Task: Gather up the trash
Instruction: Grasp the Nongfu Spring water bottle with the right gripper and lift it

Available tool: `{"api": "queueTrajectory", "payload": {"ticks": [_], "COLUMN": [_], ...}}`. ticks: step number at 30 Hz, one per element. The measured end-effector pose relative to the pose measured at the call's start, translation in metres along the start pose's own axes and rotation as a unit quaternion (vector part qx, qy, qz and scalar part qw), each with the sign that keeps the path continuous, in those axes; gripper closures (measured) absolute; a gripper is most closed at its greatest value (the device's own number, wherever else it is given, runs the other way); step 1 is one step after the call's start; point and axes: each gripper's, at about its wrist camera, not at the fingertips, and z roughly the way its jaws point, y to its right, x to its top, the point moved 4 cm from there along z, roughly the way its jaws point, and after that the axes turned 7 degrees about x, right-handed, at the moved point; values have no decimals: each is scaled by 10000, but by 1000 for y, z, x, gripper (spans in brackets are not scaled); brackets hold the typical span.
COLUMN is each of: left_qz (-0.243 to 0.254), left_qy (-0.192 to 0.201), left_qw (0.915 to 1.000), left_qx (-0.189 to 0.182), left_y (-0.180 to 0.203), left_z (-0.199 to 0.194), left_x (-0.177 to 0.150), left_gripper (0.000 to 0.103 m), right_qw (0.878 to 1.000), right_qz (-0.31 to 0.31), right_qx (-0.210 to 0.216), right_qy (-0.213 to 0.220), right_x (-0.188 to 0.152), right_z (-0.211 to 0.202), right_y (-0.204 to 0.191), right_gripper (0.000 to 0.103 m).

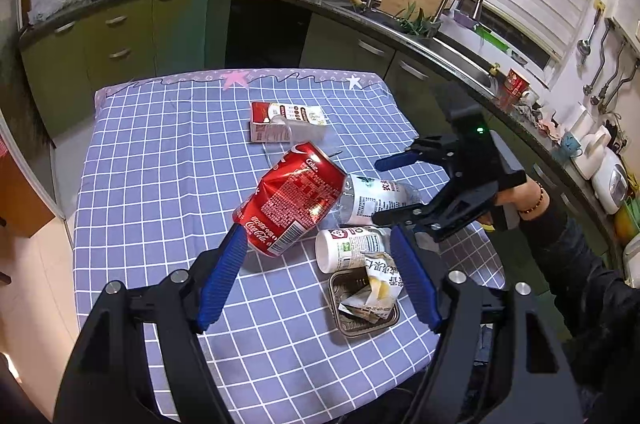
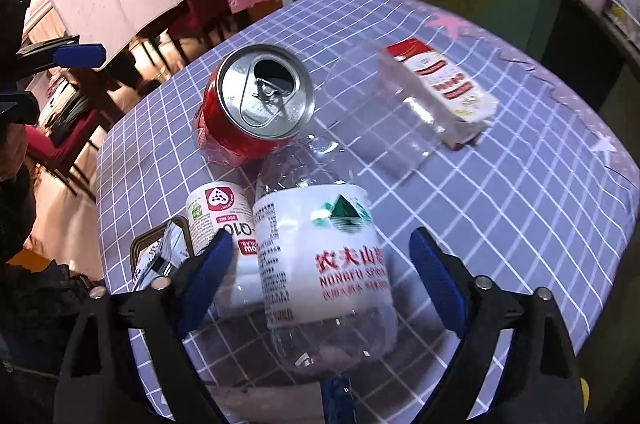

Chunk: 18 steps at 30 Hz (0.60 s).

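Right gripper (image 2: pixel 320 276) straddling the Nongfu Spring water bottle (image 2: pixel 324 264)
Its jaws stand apart, pads not yet pressing; bottle lies at table (image 2: pixel 520 204) centre, Coke can (image 2: pixel 256 100) touching at 11 o'clock. Judgement: clamp mid-label, lift without nudging the can.

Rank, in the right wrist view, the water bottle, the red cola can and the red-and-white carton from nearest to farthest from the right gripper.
1. Water bottle: between the open fingers of the right gripper.
2. Red cola can: beyond the bottle, upper left.
3. Red-and-white carton: farthest, upper right.
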Motion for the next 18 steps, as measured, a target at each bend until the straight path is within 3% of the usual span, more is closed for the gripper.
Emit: {"api": "queueTrajectory", "payload": {"ticks": [9,12,18], "left_qz": [22,26,23], "left_qy": [-98,-108,-170], "left_qw": [9999,9999,9998], "left_qx": [-39,-47,-34], "left_y": [-1,-2,-1], "left_z": [6,7,10], "left_x": [-3,-3,-6], "left_gripper": [31,31,31], "right_qw": [9990,9982,9982], "right_qz": [101,151,196], "right_qx": [212,340,325], "right_qy": [-380,-479,-471], "right_x": [10,10,0], "right_z": [27,38,31], "right_y": [15,20,24], "right_gripper": [21,35,35]}}
